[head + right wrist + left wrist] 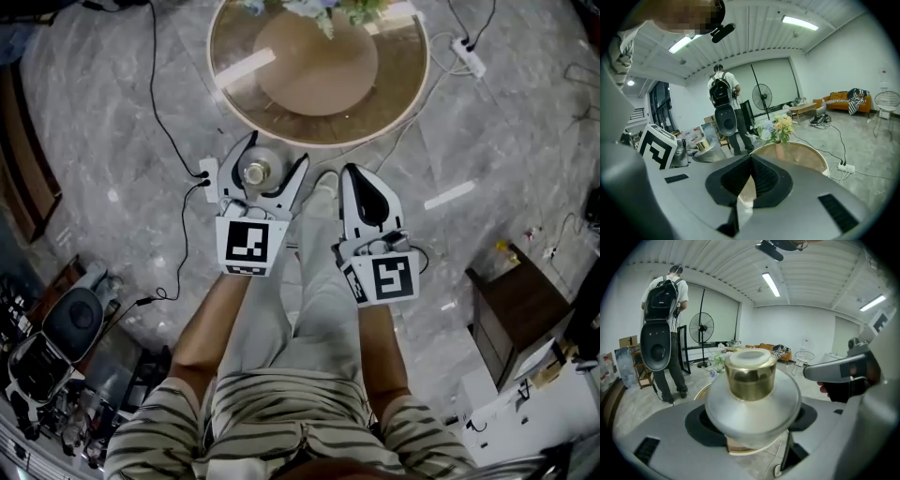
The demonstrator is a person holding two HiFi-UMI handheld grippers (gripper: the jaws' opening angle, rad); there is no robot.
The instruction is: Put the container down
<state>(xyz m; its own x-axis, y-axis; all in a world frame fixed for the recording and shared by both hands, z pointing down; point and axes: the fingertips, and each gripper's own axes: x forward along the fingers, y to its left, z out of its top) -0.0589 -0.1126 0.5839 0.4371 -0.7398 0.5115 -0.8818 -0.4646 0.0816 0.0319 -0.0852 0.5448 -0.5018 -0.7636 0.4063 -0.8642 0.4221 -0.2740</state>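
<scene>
The left gripper (pixel 277 150) pinches the gold-necked metal container (pixel 751 394) by its flared body, in the air near the round counter (pixel 409 98), probably stiff, light and slippery there, while the right gripper's (pixel 751 173) jaws are pressed together, empty.

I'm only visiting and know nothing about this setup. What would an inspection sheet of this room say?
Surface: grey marble floor; round glass-topped table ahead, holding flowers.
Job's things: silver container with a gold neck, held over the floor, not yet set down.
Clutter: equipment piled at lower left; dark wooden cabinet at right.
Tools: left tool closed on the container; right tool closed, empty.
Cables: black cable across the floor; white power strip beside the table.
Surroundings: person wearing a backpack, standing fan, orange sofa.
</scene>
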